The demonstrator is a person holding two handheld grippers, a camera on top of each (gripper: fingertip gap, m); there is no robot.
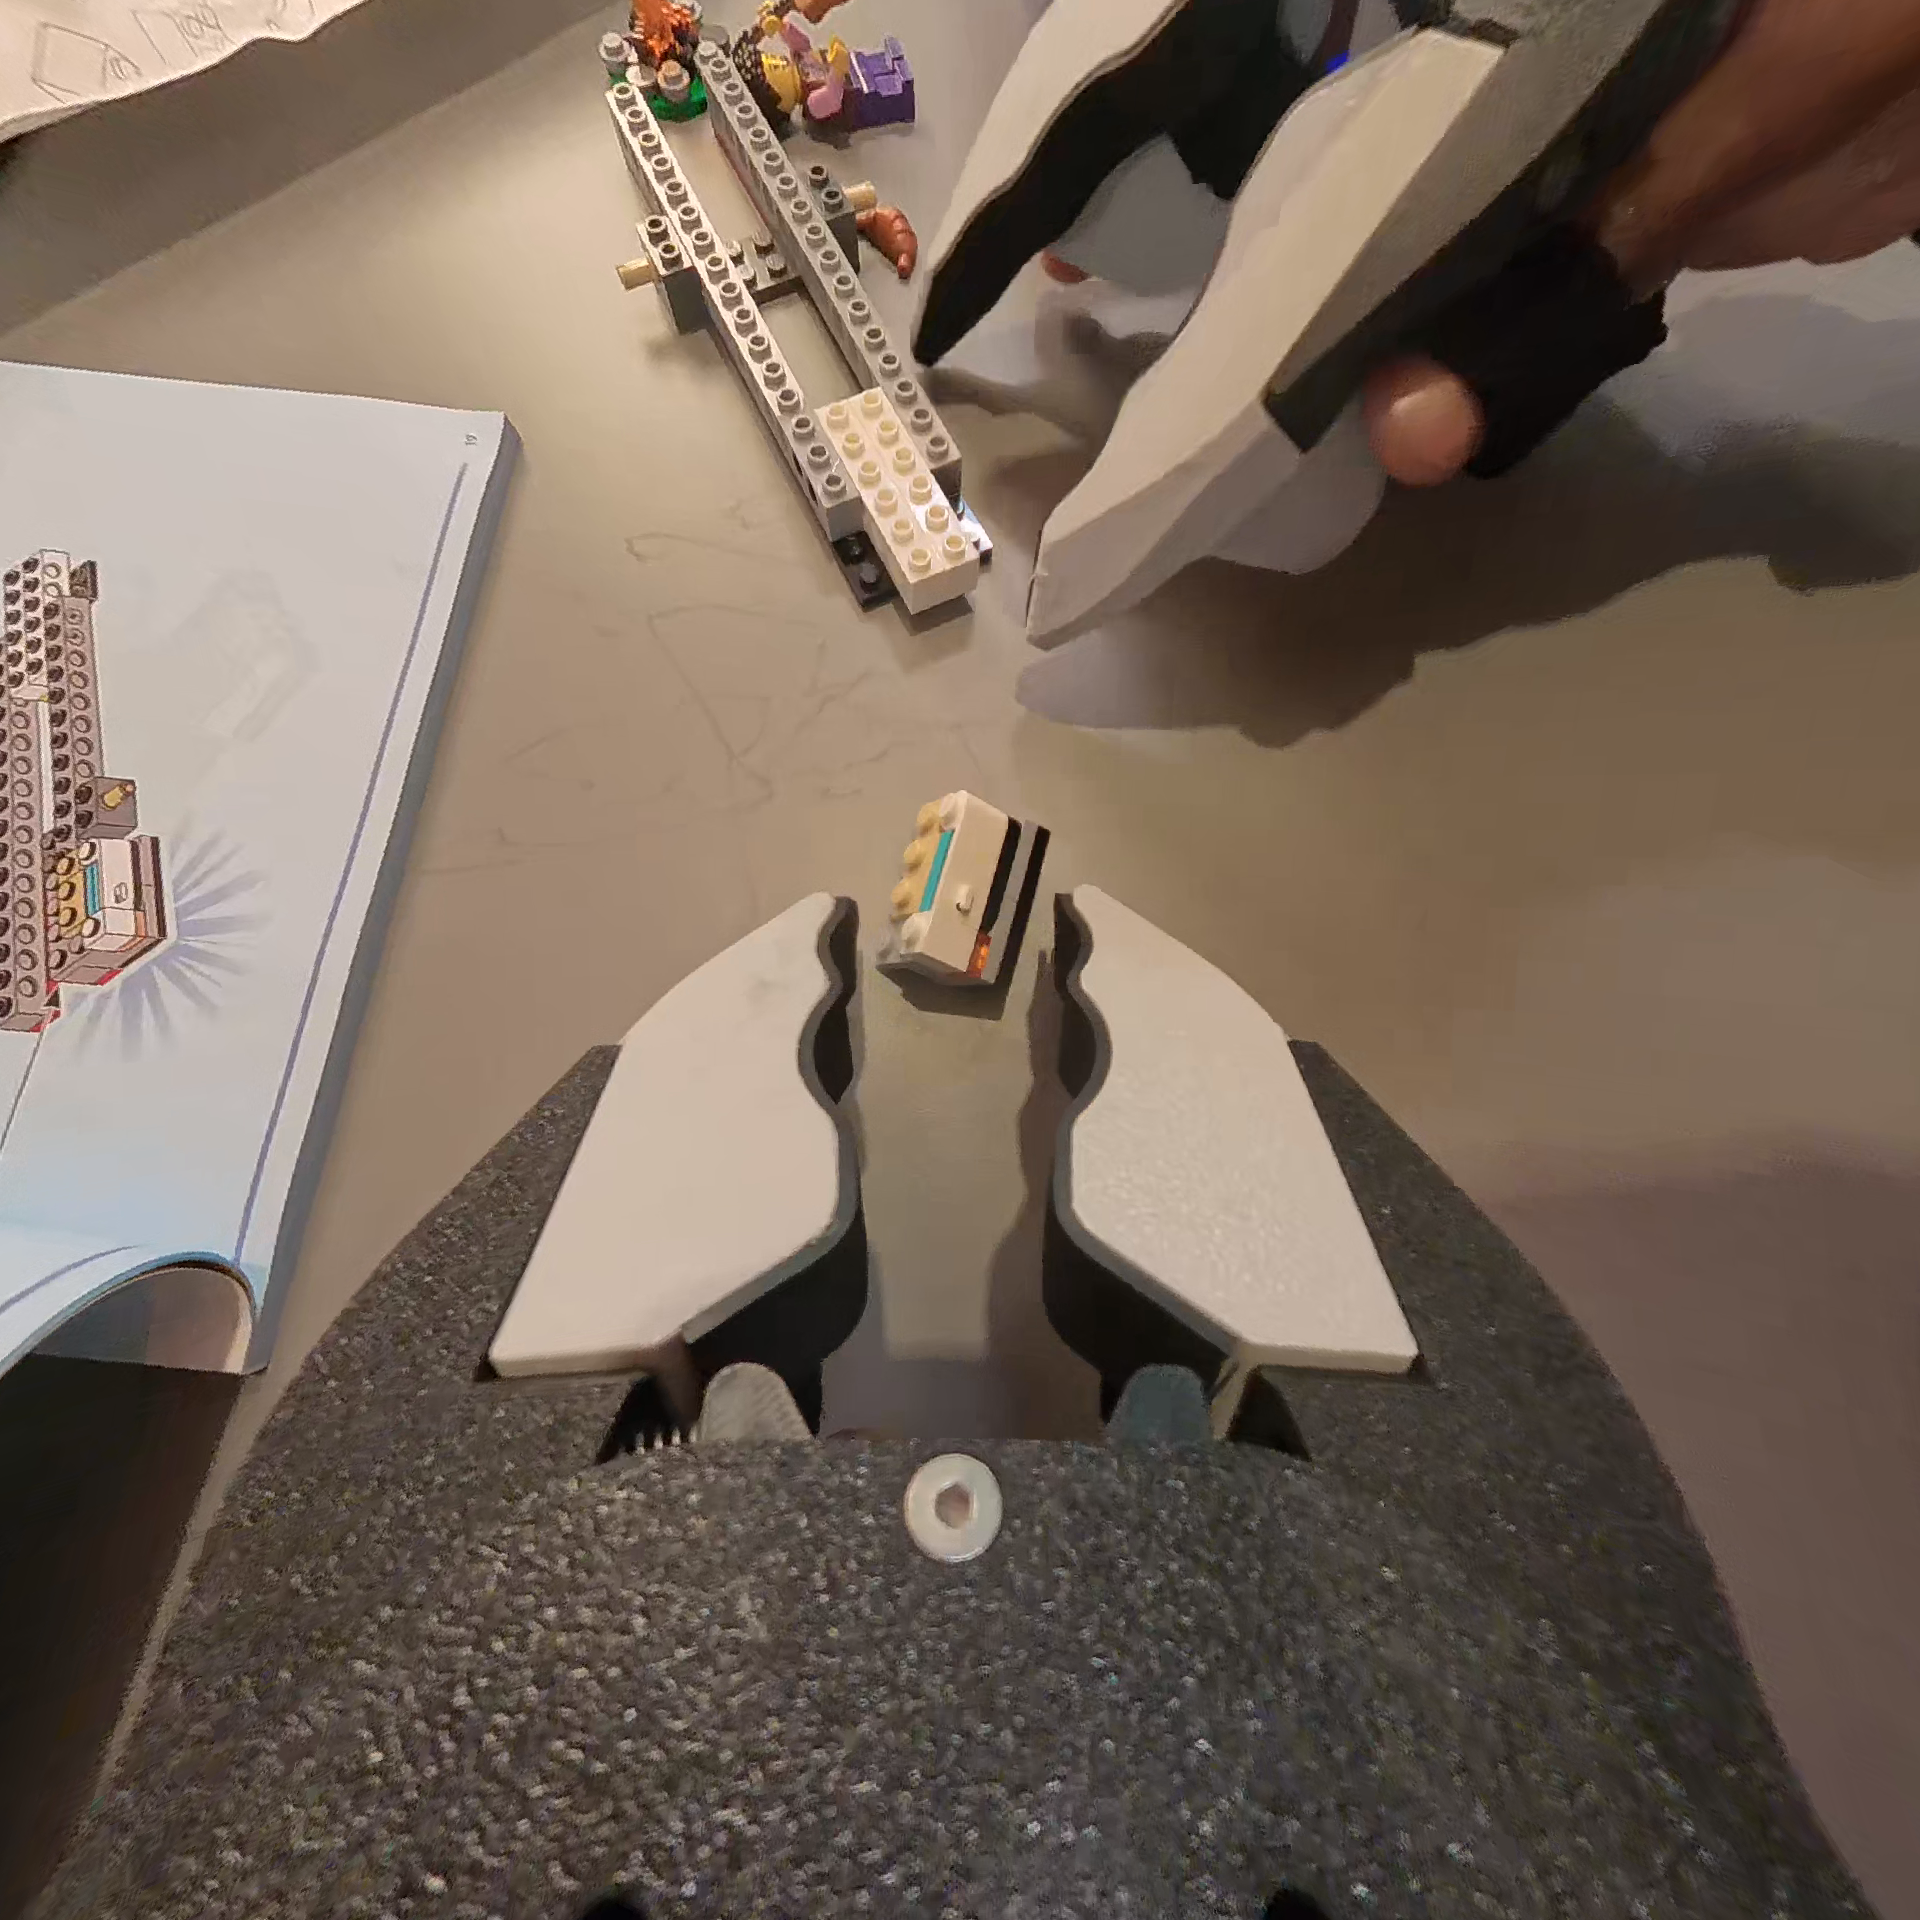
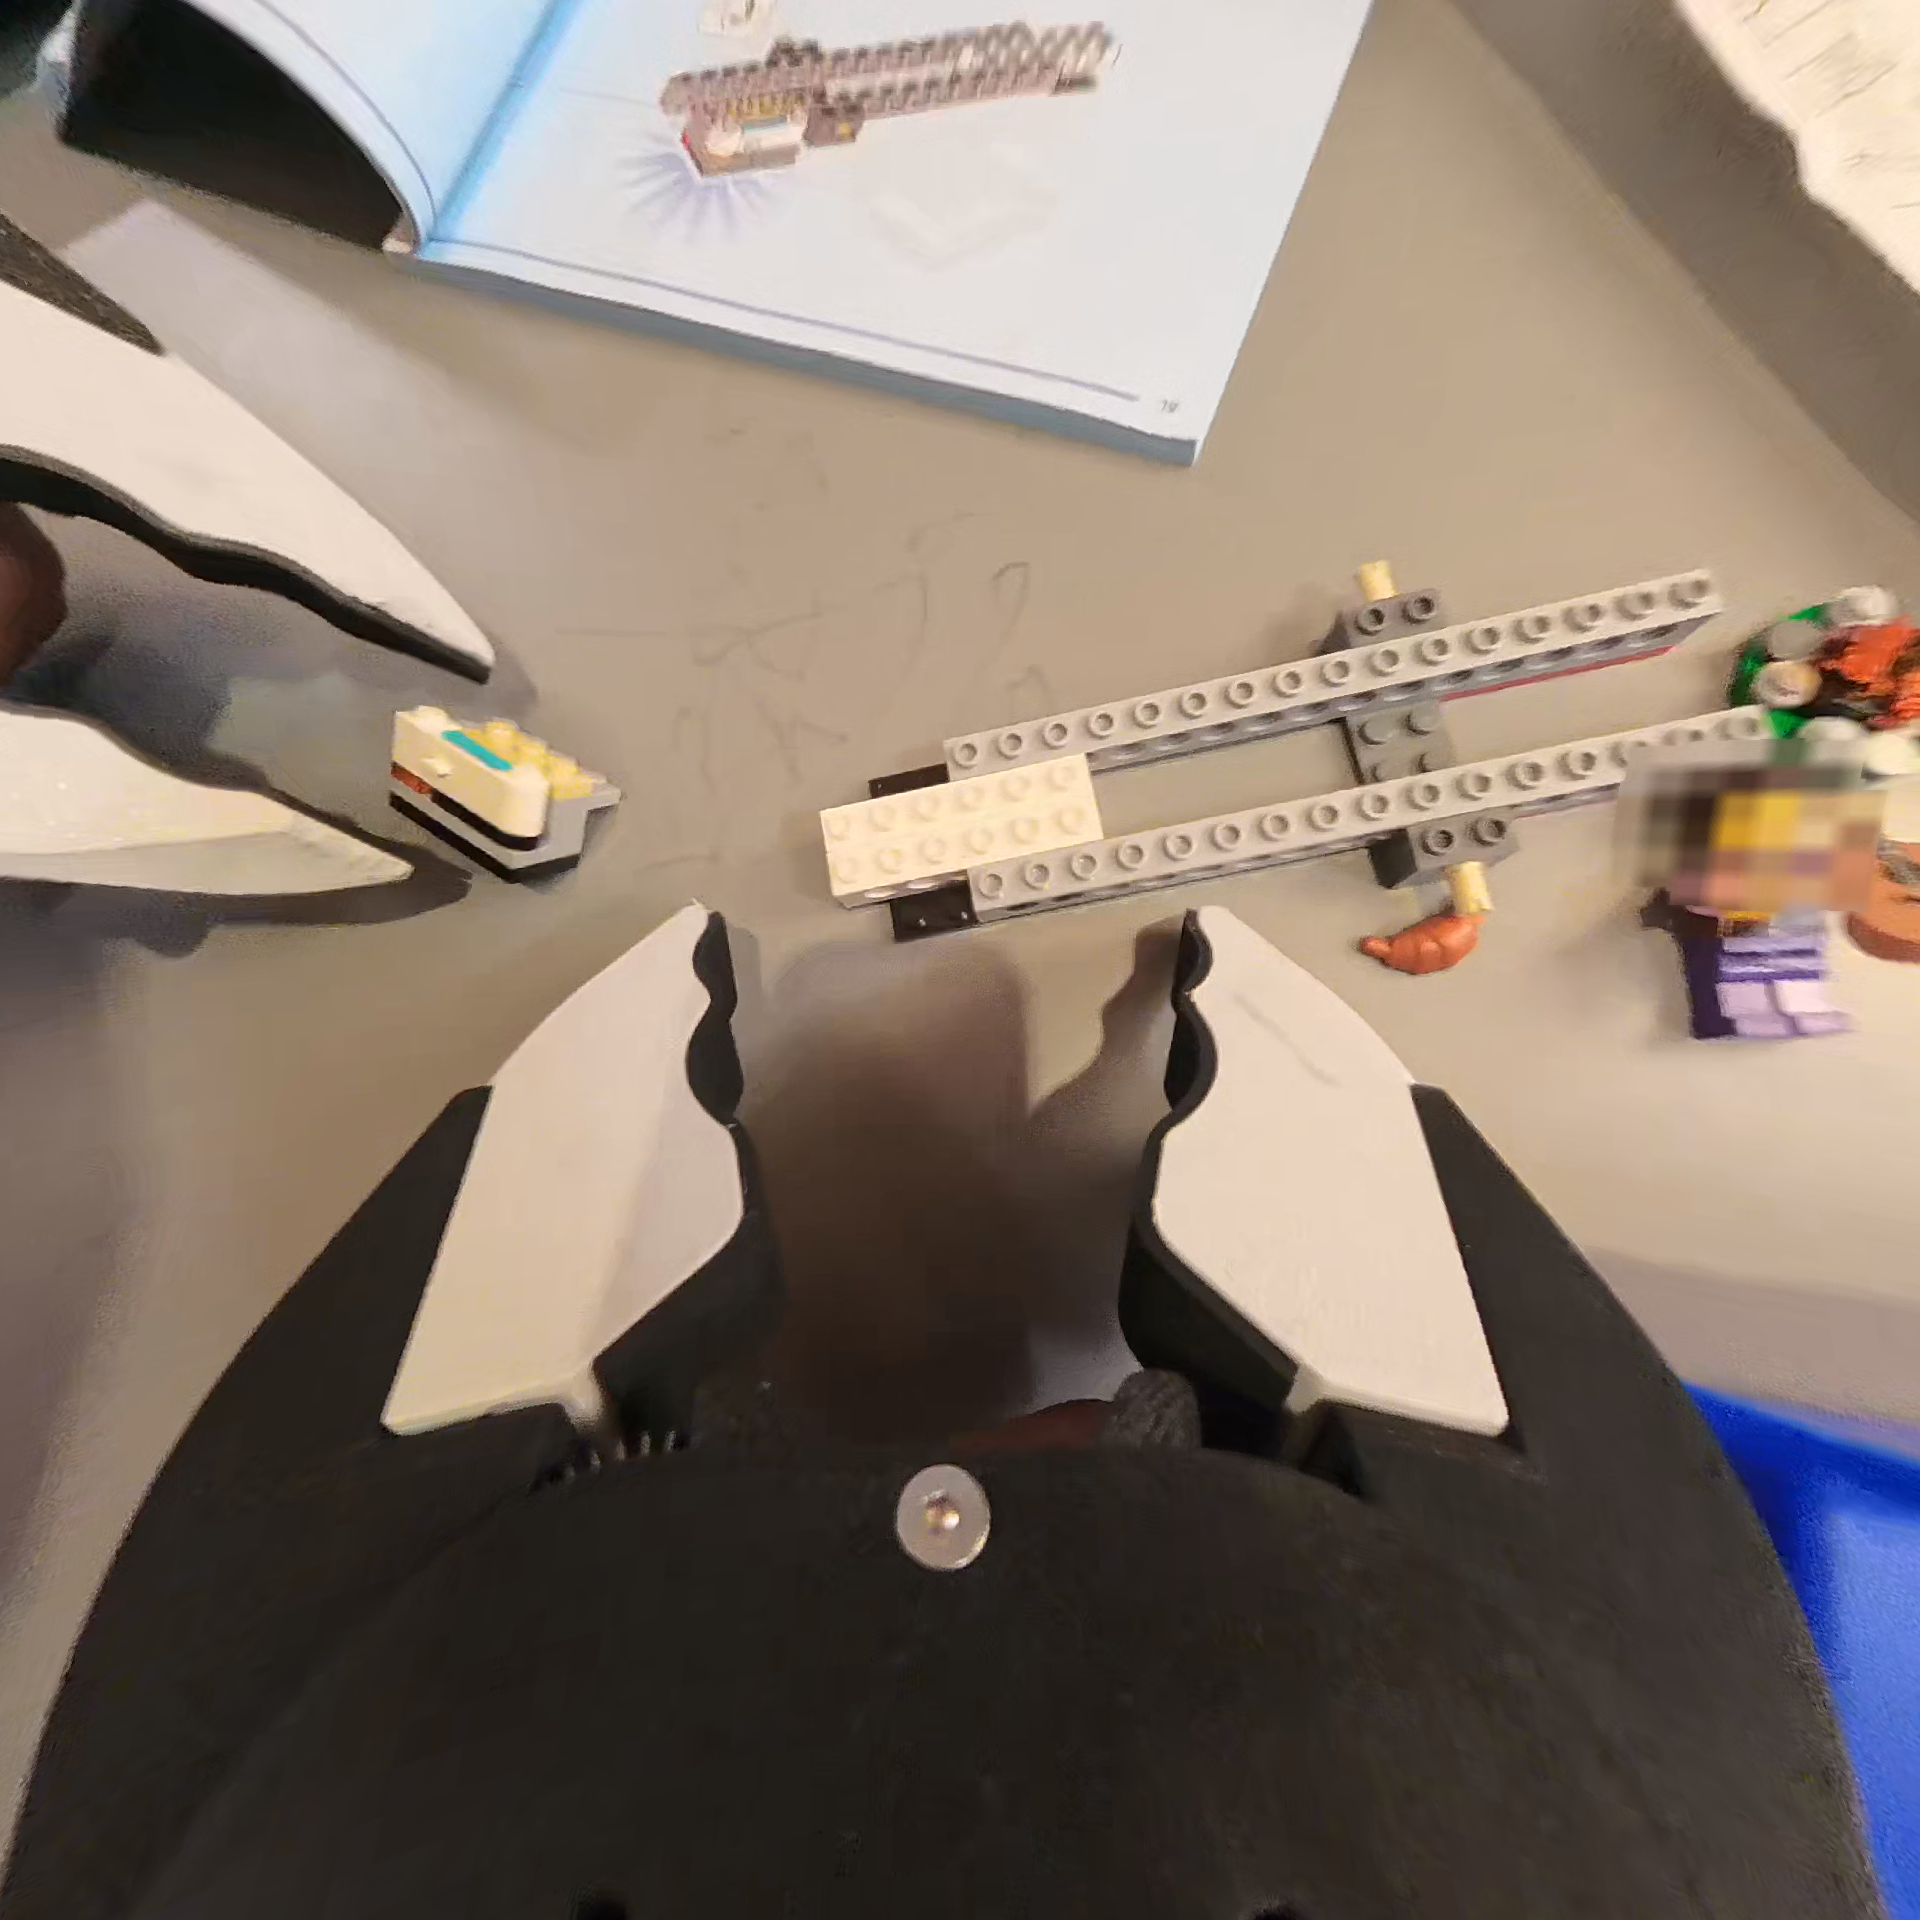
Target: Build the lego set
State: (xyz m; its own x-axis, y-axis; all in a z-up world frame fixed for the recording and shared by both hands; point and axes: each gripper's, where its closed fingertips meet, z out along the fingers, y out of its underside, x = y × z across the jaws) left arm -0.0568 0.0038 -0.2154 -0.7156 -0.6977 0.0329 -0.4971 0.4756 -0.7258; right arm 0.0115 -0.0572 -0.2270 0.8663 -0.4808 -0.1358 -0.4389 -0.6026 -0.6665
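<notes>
The left tool [image 1: 956,925] stands part-way open over the bench [image 1: 675,675], and a small brick block [image 1: 961,888] lies on the bench between its two fingertips. The block is white with a teal strip, tan studs along one side and black and grey plates under it. It sits skewed to the tool's line, and bare bench shows between it and each pad, so neither pad presses on it and nothing is held.

The right tool [image 2: 951,935] is spread wide with nothing between its fingers. It hovers above the bench, just beside the near end of a long grey brick frame [image 2: 1299,758]. That frame is two studded beams joined by dark grey cross pieces, with a white plate [image 2: 961,831] across the end nearest the tool. The small block lies well apart from this frame, off to the right tool's left.

A brown croissant-shaped piece [image 2: 1418,940] lies by the frame's tan axle, with a purple brick piece [image 2: 1756,977] and a green and orange cluster [image 2: 1829,665] beyond it. An open pale blue instruction booklet [image 1: 260,831] lies on the far side of the block from the right tool.
</notes>
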